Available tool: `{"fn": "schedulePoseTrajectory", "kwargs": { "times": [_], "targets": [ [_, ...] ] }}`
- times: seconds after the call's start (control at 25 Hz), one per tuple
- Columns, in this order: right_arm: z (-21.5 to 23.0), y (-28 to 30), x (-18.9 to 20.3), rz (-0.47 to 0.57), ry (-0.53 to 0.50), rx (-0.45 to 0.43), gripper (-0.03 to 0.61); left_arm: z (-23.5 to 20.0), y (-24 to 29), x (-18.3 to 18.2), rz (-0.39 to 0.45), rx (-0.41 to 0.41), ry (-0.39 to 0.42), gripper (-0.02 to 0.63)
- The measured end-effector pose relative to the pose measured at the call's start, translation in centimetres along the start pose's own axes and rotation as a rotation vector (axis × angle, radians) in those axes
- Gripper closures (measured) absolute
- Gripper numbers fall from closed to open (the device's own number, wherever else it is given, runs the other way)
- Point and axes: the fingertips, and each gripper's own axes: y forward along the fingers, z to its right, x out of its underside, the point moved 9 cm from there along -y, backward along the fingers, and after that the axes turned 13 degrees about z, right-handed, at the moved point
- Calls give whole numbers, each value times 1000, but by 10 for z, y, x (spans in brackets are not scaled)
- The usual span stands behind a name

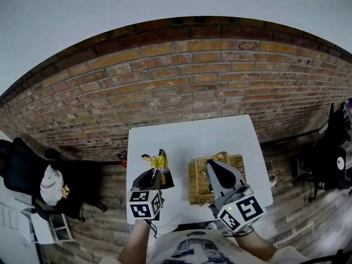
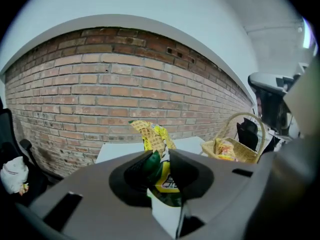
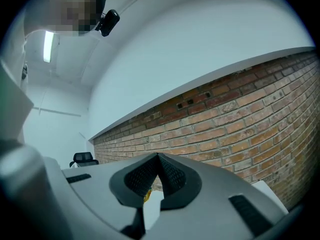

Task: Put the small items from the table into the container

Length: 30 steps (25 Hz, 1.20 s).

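Two grippers: I am pinching a snack packet in the left fingers beside the basket; right fingers hovering above it, closed, empty.

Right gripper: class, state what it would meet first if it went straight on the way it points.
Probably the brick wall; the right gripper aims at it, with nothing nearer showing past its fingers, though depth is unclear.
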Motion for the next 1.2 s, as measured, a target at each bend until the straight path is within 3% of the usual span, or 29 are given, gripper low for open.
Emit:
{"fn": "schedulePoseTrajectory", "kwargs": {
  "times": [0.48,0.84,1.2],
  "targets": [
    [27,-48,-15,5,-5,78,560,56,-19,-6,27,89,4,482],
    [48,-65,-24,15,-17,126,560,94,-2,-10,47,216,7,482],
    [67,-76,-26,10,-22,172,560,120,17,-4,27,289,16,482]
  ]
}}
